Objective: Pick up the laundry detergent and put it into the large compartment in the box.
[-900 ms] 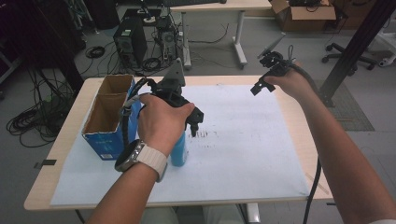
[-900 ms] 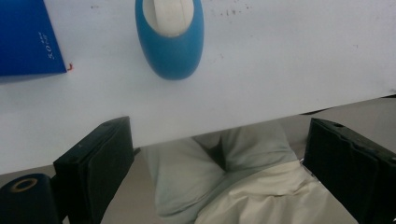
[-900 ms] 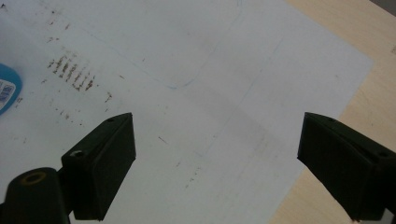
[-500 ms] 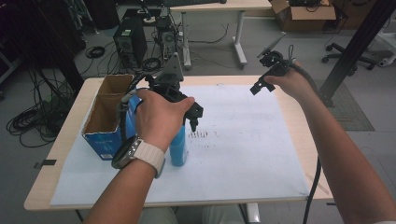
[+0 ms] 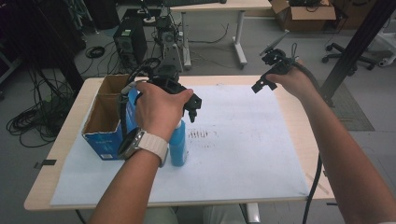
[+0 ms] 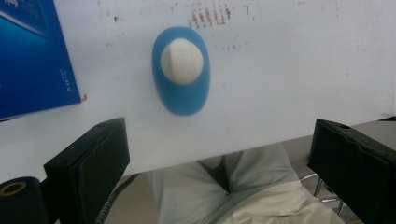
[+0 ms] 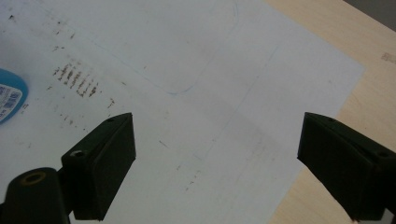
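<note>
White paper covers your wooden table [image 5: 65, 135] amid cabled computers. Your left hand-held gripper [image 6: 219, 172] hovers wide open, empty, above the upright blue white-capped plastic bottle [image 6: 181, 69]; your right hand-held gripper [image 7: 215, 172] gapes empty.

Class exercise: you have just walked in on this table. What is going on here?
A person holds a claw in each hand over a paper-covered table. The left claw hangs open above an upright blue bottle standing beside a blue cardboard box, gripping nothing. The right claw, also open, is raised over the paper's far right side.
</note>
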The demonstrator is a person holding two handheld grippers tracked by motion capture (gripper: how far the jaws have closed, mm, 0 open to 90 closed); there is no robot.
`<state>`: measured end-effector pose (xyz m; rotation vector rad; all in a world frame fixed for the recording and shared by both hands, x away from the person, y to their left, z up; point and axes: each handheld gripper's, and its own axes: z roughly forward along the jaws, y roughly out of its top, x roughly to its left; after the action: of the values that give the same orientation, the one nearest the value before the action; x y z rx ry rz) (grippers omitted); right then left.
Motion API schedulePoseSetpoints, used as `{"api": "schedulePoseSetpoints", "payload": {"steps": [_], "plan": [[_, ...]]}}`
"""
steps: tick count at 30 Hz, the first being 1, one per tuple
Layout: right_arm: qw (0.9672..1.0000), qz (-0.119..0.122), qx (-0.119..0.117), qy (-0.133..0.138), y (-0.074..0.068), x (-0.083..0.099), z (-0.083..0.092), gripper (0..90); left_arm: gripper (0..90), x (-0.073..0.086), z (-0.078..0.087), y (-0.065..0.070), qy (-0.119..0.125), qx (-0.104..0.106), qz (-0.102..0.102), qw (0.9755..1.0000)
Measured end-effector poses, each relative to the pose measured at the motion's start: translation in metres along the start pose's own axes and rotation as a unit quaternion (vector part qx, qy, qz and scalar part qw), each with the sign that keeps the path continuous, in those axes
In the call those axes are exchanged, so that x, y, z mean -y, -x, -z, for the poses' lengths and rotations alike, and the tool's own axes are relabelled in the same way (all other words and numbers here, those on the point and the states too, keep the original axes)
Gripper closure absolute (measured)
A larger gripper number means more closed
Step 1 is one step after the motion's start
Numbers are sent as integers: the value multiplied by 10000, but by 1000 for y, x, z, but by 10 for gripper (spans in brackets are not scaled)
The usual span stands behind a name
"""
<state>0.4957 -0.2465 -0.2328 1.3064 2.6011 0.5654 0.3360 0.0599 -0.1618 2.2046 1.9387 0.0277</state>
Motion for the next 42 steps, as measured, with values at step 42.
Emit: {"api": "schedulePoseSetpoints", "payload": {"steps": [42], "plan": [[9999, 46, -44, -82, 2, -2, -10, 114, 59, -25, -71, -15, -116, -16, 321, 9994]]}}
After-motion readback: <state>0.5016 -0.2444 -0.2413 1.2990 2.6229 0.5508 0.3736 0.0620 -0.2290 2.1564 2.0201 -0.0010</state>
